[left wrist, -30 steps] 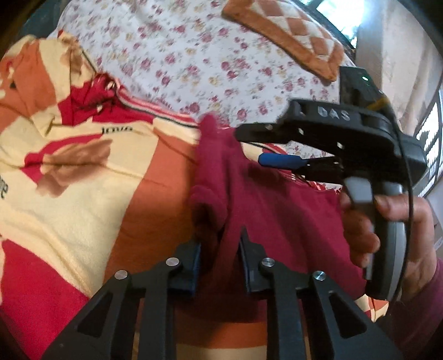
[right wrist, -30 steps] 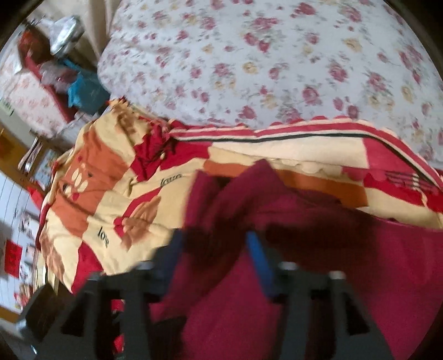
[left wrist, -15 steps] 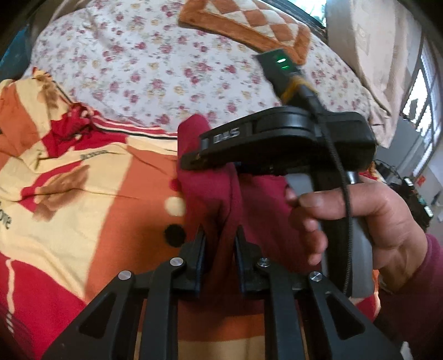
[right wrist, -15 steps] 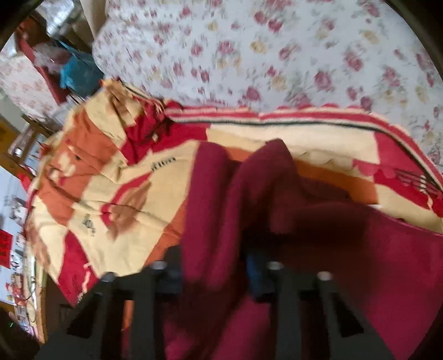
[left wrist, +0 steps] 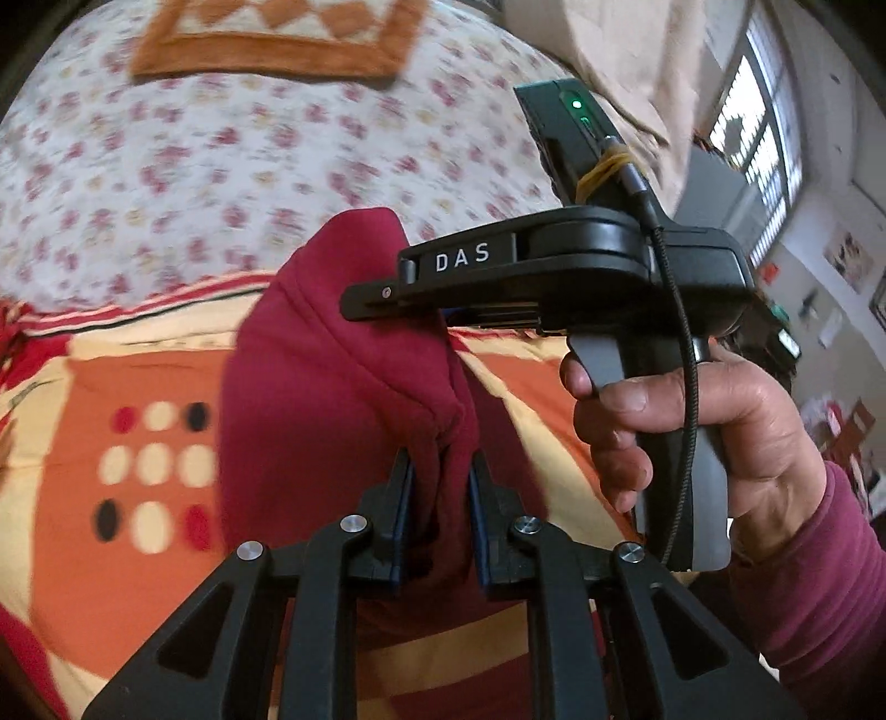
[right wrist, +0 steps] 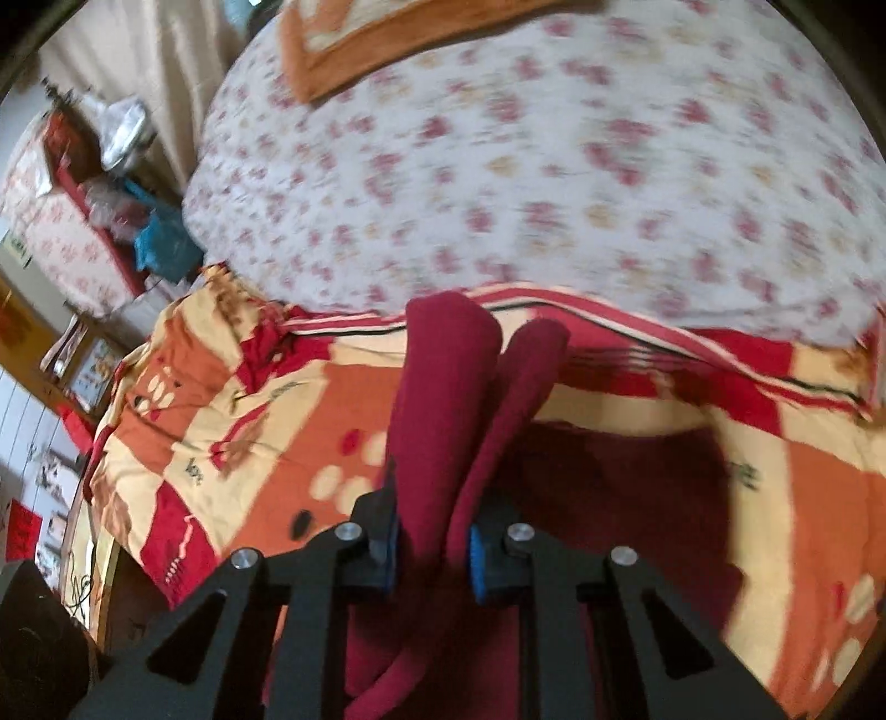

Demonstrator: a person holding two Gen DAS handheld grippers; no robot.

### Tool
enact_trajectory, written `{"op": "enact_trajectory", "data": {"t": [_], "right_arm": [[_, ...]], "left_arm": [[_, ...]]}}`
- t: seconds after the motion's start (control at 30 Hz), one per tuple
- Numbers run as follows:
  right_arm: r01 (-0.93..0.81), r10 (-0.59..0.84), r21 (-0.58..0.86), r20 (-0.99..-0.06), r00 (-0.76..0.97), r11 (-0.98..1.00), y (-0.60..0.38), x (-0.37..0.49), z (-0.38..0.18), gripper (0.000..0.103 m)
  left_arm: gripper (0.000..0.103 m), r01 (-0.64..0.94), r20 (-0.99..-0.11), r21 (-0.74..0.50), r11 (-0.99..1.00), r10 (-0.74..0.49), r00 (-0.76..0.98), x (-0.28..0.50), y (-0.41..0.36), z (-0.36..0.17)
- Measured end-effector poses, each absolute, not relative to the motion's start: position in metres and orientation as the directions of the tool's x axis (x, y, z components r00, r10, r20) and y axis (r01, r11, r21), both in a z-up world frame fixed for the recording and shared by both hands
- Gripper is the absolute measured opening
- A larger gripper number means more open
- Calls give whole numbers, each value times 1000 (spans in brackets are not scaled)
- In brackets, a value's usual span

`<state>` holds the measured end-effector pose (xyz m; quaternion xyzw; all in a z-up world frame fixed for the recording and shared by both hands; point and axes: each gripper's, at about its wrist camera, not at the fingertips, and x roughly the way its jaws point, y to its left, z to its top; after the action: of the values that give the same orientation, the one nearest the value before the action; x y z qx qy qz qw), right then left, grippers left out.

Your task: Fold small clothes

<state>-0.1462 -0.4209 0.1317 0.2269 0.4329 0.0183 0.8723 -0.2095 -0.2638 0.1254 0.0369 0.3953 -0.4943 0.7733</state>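
A dark red garment [left wrist: 332, 399], thick and soft like fleece or knit, hangs bunched above a patterned blanket [left wrist: 105, 387] of orange, cream and red blocks, raised off it by two hand-held grippers. In the left wrist view the cloth rises in a rounded hump with a stitched seam running down its face, then narrows into a gathered fold between the blue-padded fingers of the left gripper [left wrist: 440, 498], which is pressed together on that fold. In the right wrist view the same garment [right wrist: 443, 399] stands up as two rolled lobes side by side, the lower part trailing down and spreading over the blanket [right wrist: 221, 421] to the right. The right gripper [right wrist: 431, 540] pinches these layers; its jaws have just been closing, and the fabric fills the narrow gap between its blue pads.

Seen from the left wrist, the right gripper [left wrist: 382, 296] points leftward across the frame, its black body marked "DAS", its tip against the upper edge of the red cloth. A hand [left wrist: 681, 432] in a dark pink ribbed sleeve [left wrist: 819, 587] wraps the grey handle, with a cable running down past the fingers. Both grippers angle downward toward the bed. Beyond the blanket lies a white floral bedspread [right wrist: 554, 166], with an orange-bordered checked mat [left wrist: 271, 33] at the far end.
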Motion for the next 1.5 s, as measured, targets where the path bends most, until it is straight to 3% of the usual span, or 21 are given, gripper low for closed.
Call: {"op": "enact_trajectory", "data": {"t": [0.3, 0.37, 0.43, 0.5, 0.6, 0.67, 0.8, 0.93, 1.0, 1.03, 1.2, 1.23, 1.3, 1.37, 1.5], "right_arm": [[328, 173, 431, -787, 591, 841, -494, -196, 68, 16], [354, 156, 425, -795, 586, 833, -501, -201, 55, 16], [369, 164, 453, -783, 600, 812, -508, -206, 44, 17], [388, 166, 483, -768, 619, 785, -514, -215, 45, 24], [405, 74, 412, -769, 635, 816, -505, -231, 68, 29], [380, 41, 384, -747, 664, 841, -493, -243, 90, 29], [228, 114, 378, -696, 709, 897, -453, -264, 121, 28], [149, 138, 293, -766, 627, 945, -413, -268, 105, 28], [174, 97, 241, -807, 583, 955, -411, -272, 88, 13], [192, 81, 222, -828, 556, 956, -413, -276, 77, 10], [226, 120, 298, -810, 573, 928, -426, -302, 63, 7], [237, 116, 302, -808, 577, 923, -429, -305, 68, 8], [278, 94, 328, -781, 617, 903, -439, -309, 79, 32], [314, 71, 357, -752, 656, 880, -449, -309, 87, 43], [333, 73, 369, -757, 649, 868, -453, -283, 84, 43]], "left_arm": [[0, 816, -724, -351, 460, -686, 76, -240, -314, 94], [6, 820, -728, -355, 449, -683, 59, -242, -308, 99], [8, 828, -722, -341, 445, -688, 73, -244, -297, 111], [11, 834, -712, -308, 458, -692, 117, -242, -278, 124], [14, 818, -708, -238, 523, -670, 222, -224, -259, 134], [14, 794, -720, -180, 581, -628, 296, -211, -255, 131], [14, 753, -748, -155, 640, -573, 334, -196, -256, 111], [14, 736, -790, -138, 663, -522, 322, -196, -262, 83], [14, 734, -798, -135, 666, -512, 318, -202, -264, 73], [14, 738, -800, -130, 662, -510, 317, -206, -264, 68], [15, 760, -793, -54, 648, -490, 361, -223, -266, 60], [15, 761, -792, -48, 648, -488, 366, -224, -267, 60], [15, 754, -792, -61, 654, -492, 362, -222, -266, 61], [15, 747, -793, -78, 660, -496, 355, -219, -265, 61], [16, 748, -795, -69, 660, -489, 358, -220, -267, 61]]}}
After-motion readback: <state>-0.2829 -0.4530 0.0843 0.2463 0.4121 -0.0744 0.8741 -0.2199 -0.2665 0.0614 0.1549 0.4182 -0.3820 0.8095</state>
